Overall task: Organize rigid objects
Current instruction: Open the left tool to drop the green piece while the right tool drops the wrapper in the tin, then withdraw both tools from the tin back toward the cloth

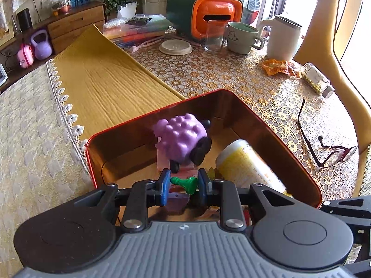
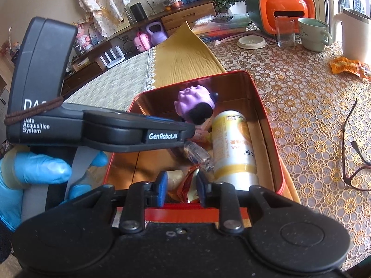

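A small green plastic chess pawn (image 1: 185, 181) lay sideways between the blue pads of the left gripper (image 1: 183, 181), which was closed on it. The gripper held it low over the red metal tin box (image 1: 273, 127), so the pawn looked about to go in.

Inside the tin there was already a purple bumpy toy sheep with black wheels (image 1: 180, 136), standing on something pink. Next to it lay a yellow and white round bottle (image 1: 245, 162) on its side. Some clear and orange wrappers (image 2: 192, 183) were at the near end.

The right gripper (image 2: 179, 185) hovered over the near edge of the tin. Its pads were a little apart, with the wrappers showing behind the gap; it did not seem to squeeze anything. A hand in a blue glove (image 2: 34, 173) held the left tool.

Most of the job looked done. Dark-framed glasses (image 1: 329, 148) and a small glass jar (image 1: 317, 81) were still out on the gold patterned tabletop (image 1: 220, 76).
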Demonstrator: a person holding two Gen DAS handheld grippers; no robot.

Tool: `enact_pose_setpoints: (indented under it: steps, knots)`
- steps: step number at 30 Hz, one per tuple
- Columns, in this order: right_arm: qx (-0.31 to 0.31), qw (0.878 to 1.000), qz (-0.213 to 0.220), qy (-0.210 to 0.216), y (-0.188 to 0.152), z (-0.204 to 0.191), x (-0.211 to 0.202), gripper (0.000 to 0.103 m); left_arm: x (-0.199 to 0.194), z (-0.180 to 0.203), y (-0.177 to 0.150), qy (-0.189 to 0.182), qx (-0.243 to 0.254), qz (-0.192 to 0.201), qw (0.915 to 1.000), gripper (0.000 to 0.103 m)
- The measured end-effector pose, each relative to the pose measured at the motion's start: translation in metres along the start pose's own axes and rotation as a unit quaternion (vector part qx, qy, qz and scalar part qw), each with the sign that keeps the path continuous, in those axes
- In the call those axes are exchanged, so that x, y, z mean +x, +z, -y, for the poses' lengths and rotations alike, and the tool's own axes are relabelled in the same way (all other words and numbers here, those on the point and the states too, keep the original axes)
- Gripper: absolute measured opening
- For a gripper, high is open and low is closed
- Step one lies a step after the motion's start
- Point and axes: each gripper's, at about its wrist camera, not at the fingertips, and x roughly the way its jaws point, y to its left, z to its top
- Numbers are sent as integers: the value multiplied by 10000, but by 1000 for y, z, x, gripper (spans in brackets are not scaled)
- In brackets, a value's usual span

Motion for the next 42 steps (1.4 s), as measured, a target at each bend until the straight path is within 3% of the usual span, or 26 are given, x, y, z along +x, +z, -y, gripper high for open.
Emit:
enact_pose_setpoints:
  steps: [24,37,42]
  knots:
    - [-89,9995,295,-18,-1,-20,-23,42,-66,-21,-28,-117,-55,519,9986,30]
    - [-457,9978,486,54,-4,-53,-37,46,-120,-52,-52,28,-153,849,9963,30]
    - [-599,9967,528,119,-7,-68,-38,54,-137,-64,-65,183,-187,984,9948,30]
